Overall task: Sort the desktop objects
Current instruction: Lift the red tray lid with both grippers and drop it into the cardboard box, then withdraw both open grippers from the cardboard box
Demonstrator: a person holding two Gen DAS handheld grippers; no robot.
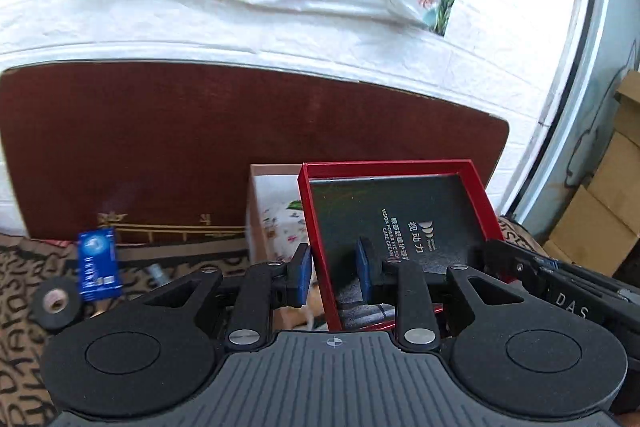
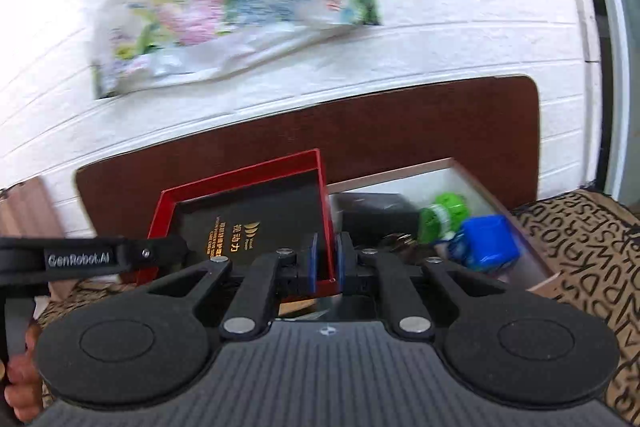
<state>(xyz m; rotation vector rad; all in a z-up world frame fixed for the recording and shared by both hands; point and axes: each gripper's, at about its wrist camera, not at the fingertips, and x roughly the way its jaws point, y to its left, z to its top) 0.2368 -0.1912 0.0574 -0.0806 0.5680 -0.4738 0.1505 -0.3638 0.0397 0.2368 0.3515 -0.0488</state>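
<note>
A shallow red box (image 1: 400, 211) with a black printed inside hangs tilted in the air between both grippers. My left gripper (image 1: 333, 273) is shut on its left wall, one blue pad outside and one inside. My right gripper (image 2: 326, 263) is shut on the right wall of the red box (image 2: 256, 211), pads tight against it. Just behind and below it stands an open pale box (image 2: 460, 171) holding a green bottle (image 2: 444, 215), a blue object (image 2: 488, 243) and a dark item. In the left wrist view the same pale box (image 1: 272, 211) shows a floral lining.
A blue packet (image 1: 98, 263) and a black tape roll (image 1: 56, 301) lie on the letter-patterned cloth (image 1: 24, 307) at left. A brown board (image 1: 200, 147) leans against the white brick wall, with a floral bag (image 2: 224, 15) above. Cardboard cartons (image 1: 608, 211) are stacked far right. A hand (image 2: 20, 379) shows lower left.
</note>
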